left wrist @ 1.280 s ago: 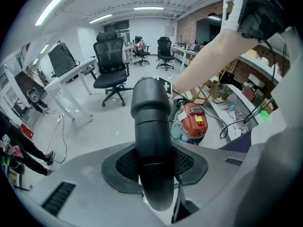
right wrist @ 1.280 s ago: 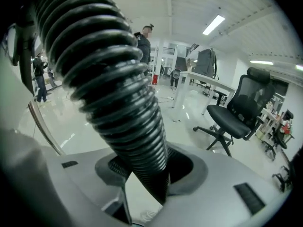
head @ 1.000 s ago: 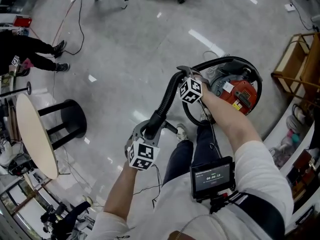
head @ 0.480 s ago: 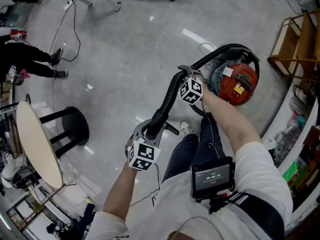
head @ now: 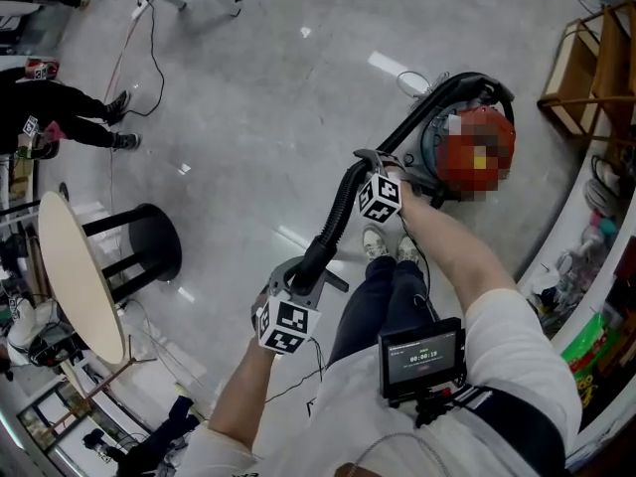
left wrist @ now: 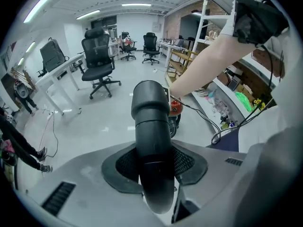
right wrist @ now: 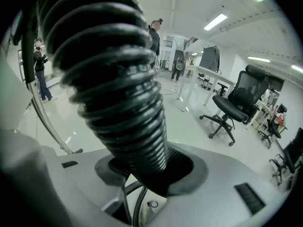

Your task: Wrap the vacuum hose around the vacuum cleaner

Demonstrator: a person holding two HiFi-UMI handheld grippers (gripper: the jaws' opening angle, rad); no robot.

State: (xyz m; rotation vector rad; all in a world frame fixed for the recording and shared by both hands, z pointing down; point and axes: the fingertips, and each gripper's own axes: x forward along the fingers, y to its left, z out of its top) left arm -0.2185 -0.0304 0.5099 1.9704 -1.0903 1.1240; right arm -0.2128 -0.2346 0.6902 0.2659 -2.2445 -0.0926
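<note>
Head view: vacuum (head: 435,145) sits on the floor upper right, and the hose (head: 336,217) runs from it to the right gripper (head: 370,165), then the left gripper (head: 298,278). Left gripper view: jaws partway closed, clamped on the smooth cuff (left wrist: 151,126). Right gripper view: jaws gripping the ribbed hose.

Blk stool (head: 149,238) by round table (head: 75,276); wooden rack (head: 601,68) far right

black corrugated plastic vacuum hose (right wrist: 113,79): ribbed, half-glossy | black rigid plastic end tube (left wrist: 151,141): smooth, satin | dark rubbery pads (left wrist: 124,163): fine mesh texture, matt | pale grey floor (head: 248,87): polished, glossy, with reflections | light wooden shelf frame (head: 606,68): matt
</note>
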